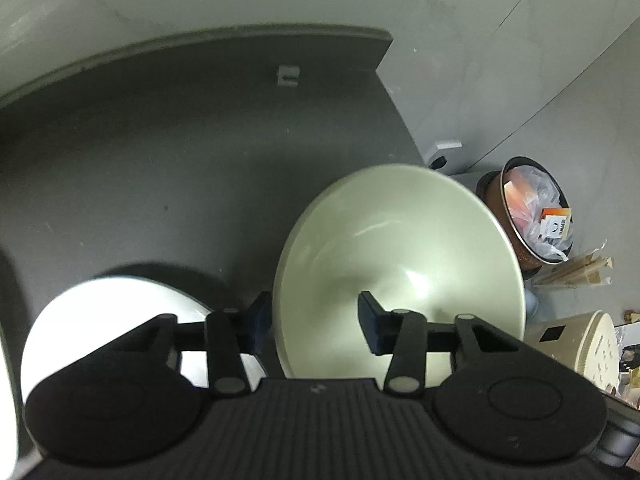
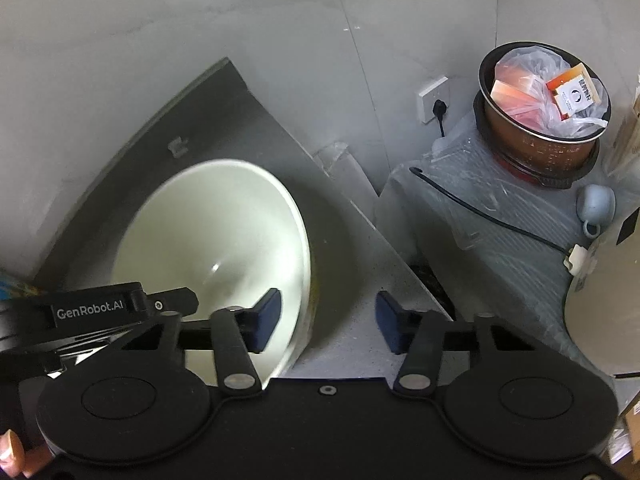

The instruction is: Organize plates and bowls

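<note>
Two grippers straddle opposite rims of a pale green bowl on a dark grey table.

The dark table (image 1: 160, 152) stands against a grey wall, and the pale green bowl (image 1: 400, 256) sits near its right edge. A white plate (image 1: 100, 320) lies just beside it at the left. The left gripper (image 1: 314, 322) straddles the bowl's left rim, one blue pad outside the wall and one inside; its jaws stand apart and I cannot tell whether either pad touches. The right gripper (image 2: 326, 320) straddles the right rim the same way, its left pad (image 2: 266, 318) over the bowl's inside, its right pad clear of it above the table edge, the jaws apart. Beyond the table a brown pot (image 2: 540, 120) holds a plastic bag. Near it lies a small blue mug (image 2: 596, 206).
</note>
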